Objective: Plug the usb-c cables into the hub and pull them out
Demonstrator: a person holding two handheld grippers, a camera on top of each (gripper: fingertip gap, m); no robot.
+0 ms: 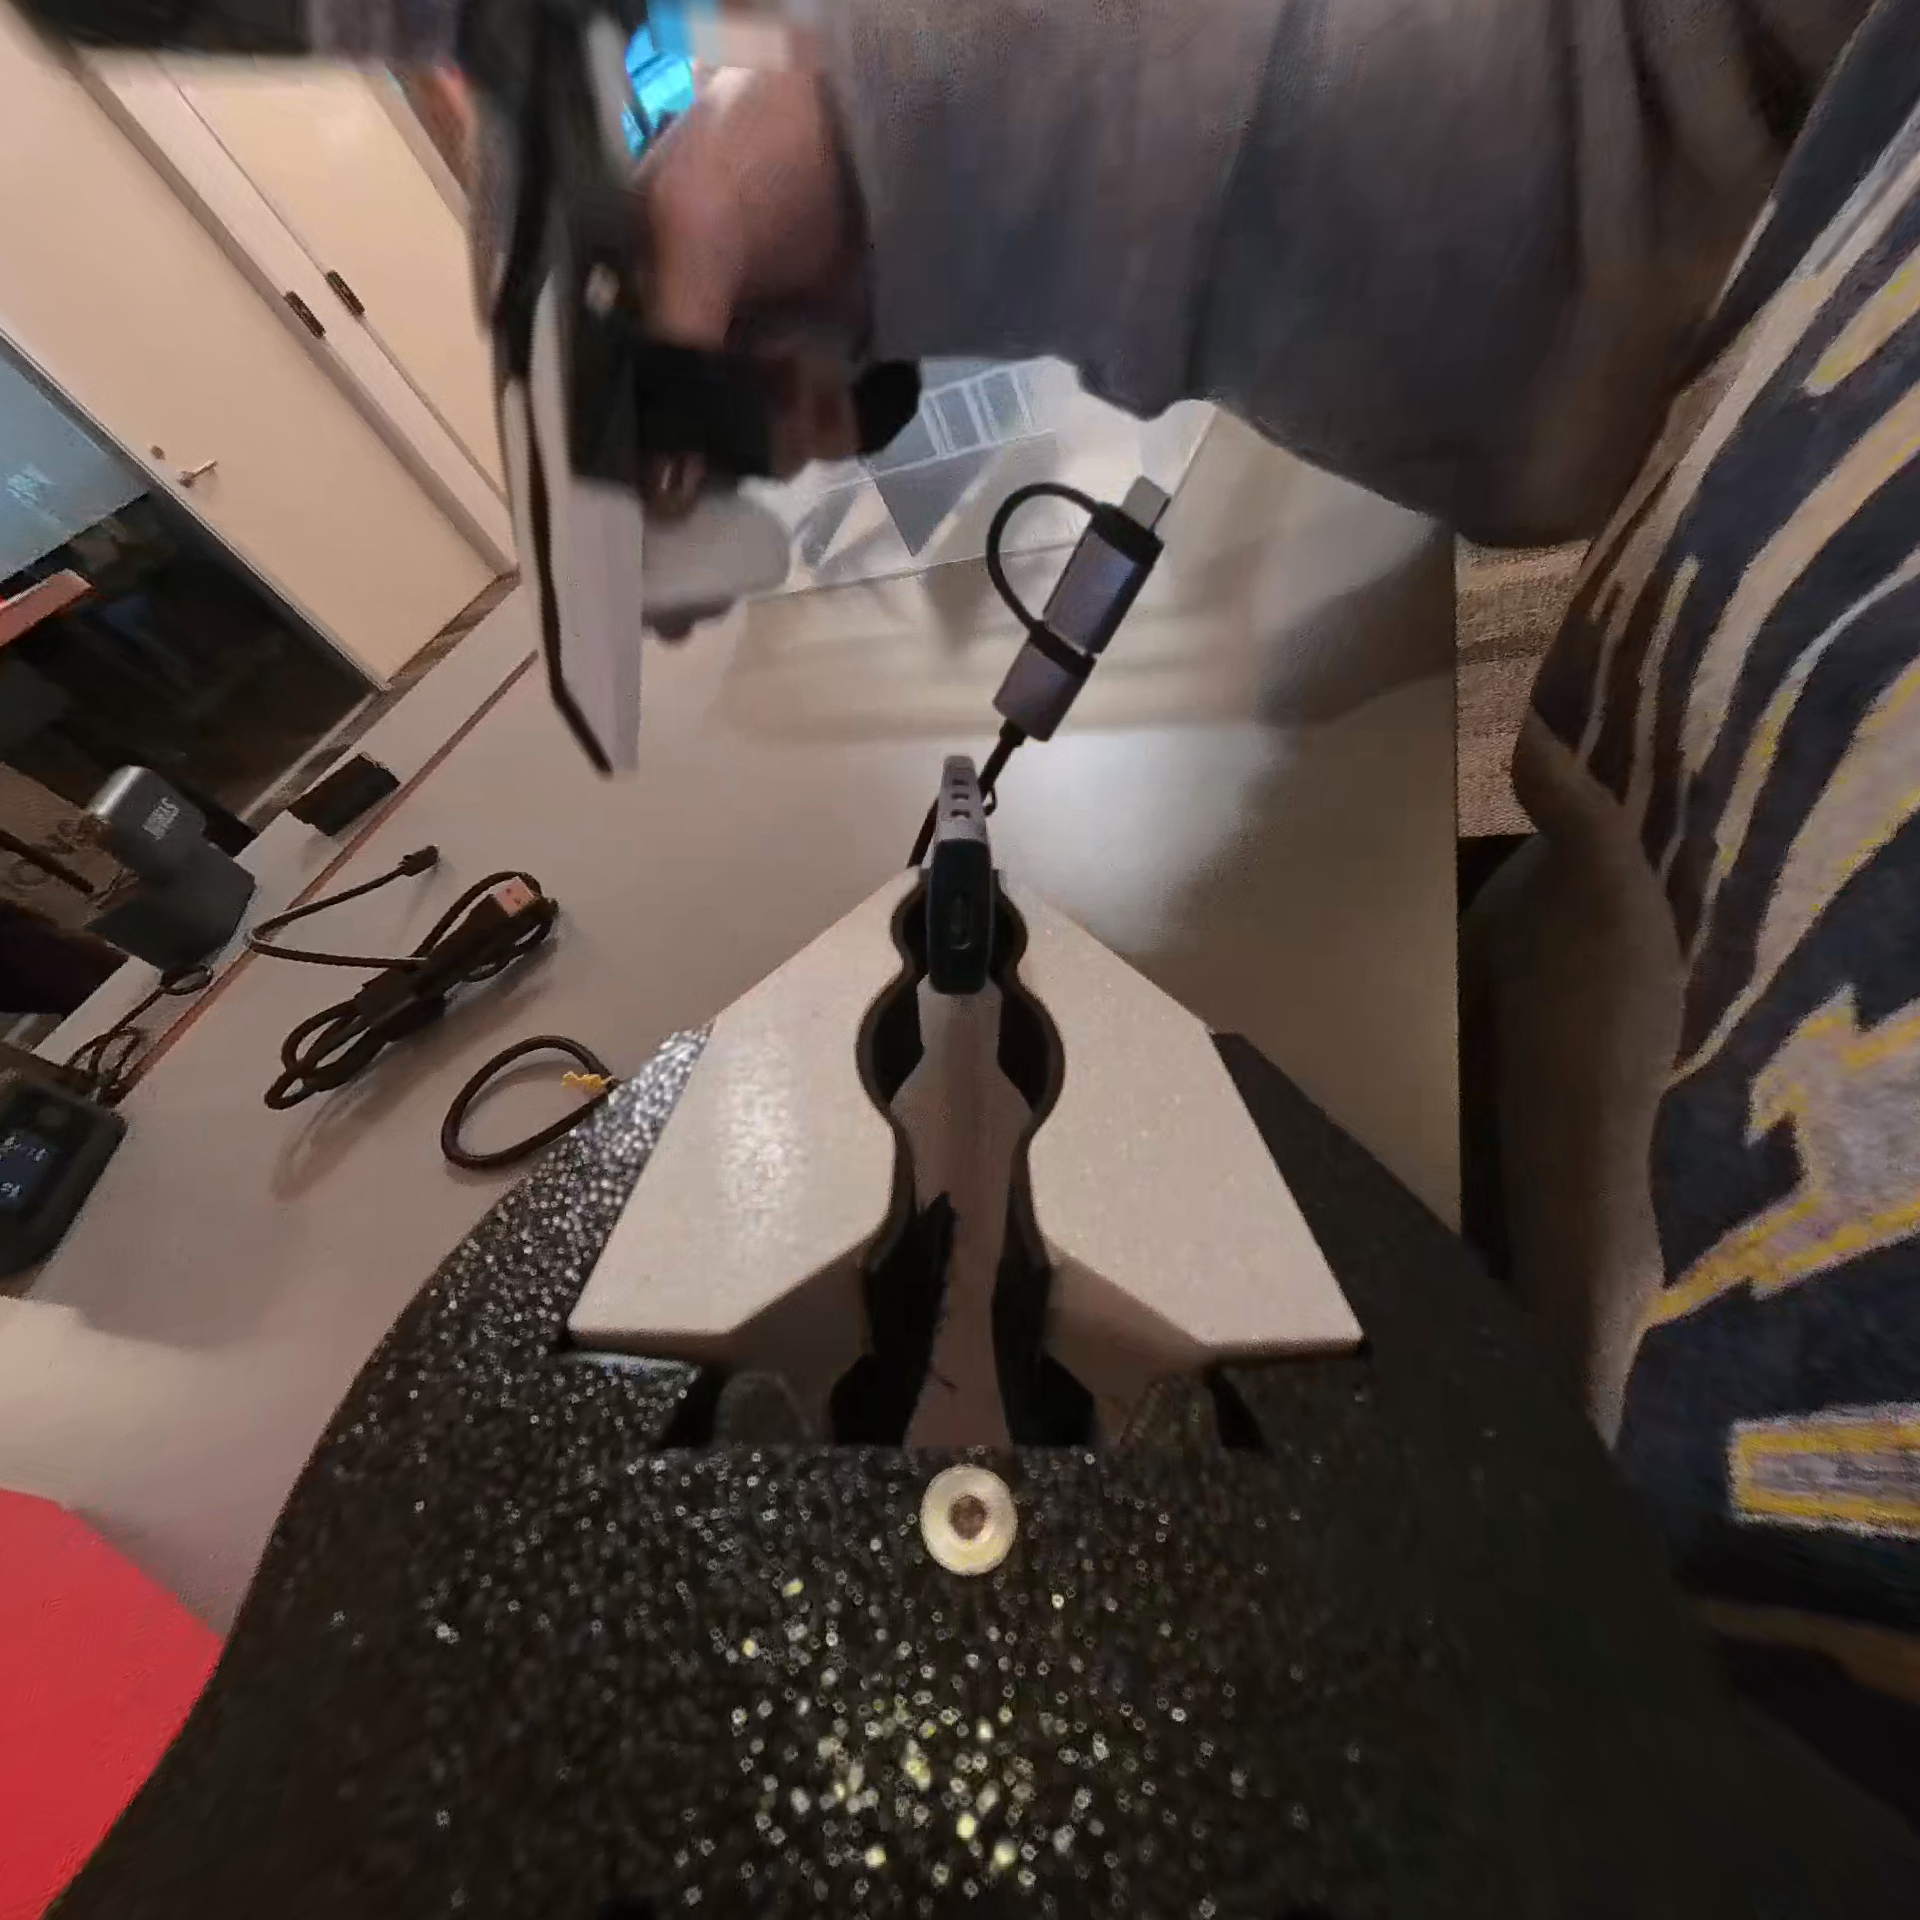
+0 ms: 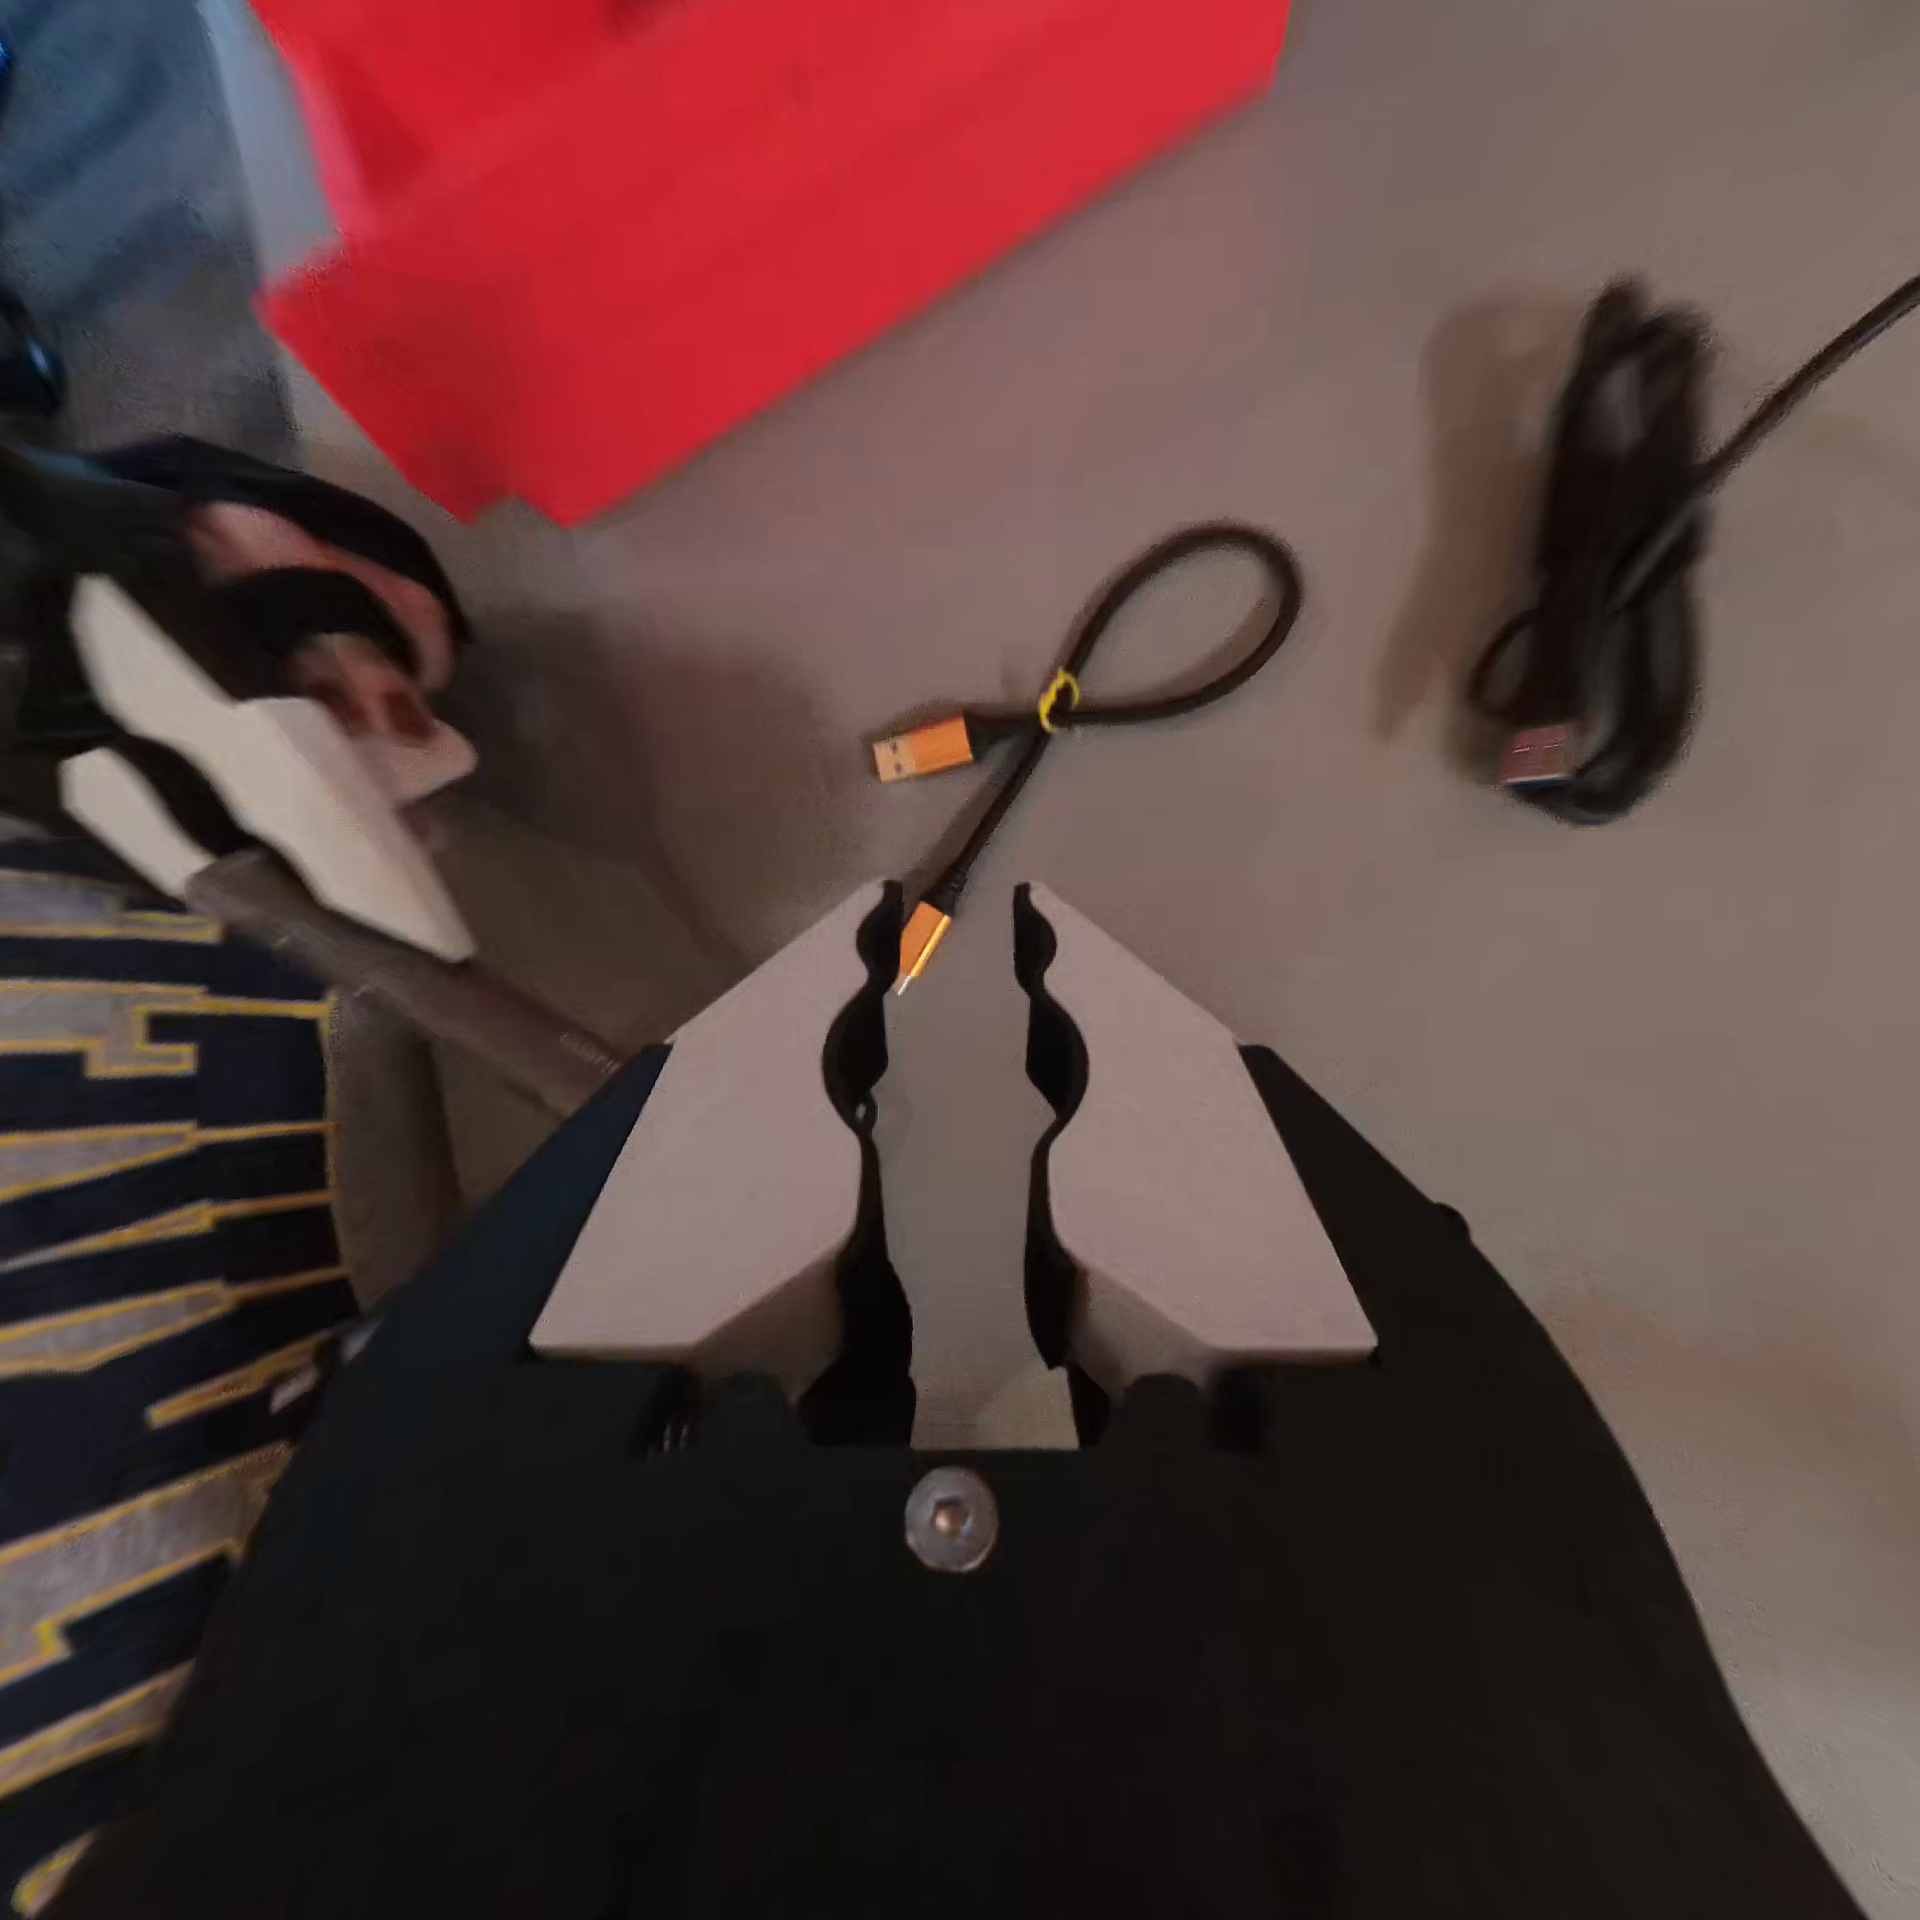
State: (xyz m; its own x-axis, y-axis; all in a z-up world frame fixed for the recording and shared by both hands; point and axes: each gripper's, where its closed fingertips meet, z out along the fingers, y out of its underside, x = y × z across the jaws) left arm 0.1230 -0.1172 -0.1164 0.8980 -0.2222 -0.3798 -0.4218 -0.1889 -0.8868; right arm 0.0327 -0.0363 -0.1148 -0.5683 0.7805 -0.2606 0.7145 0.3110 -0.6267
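Two grippers are at work. Left gripper (image 1: 961,914) is clamped on the dark hub (image 1: 958,883), held up above the bench (image 1: 727,831). Right gripper (image 2: 956,935) stands parted over the short cable (image 2: 1174,644), its orange usb-c plug (image 2: 923,945) just beside the left fingertip; a bundled cable (image 2: 1600,582) lies far right.

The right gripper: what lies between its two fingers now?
In the right wrist view, the orange plug of the short cable lies there, beside the right gripper and its one finger, on bare table.
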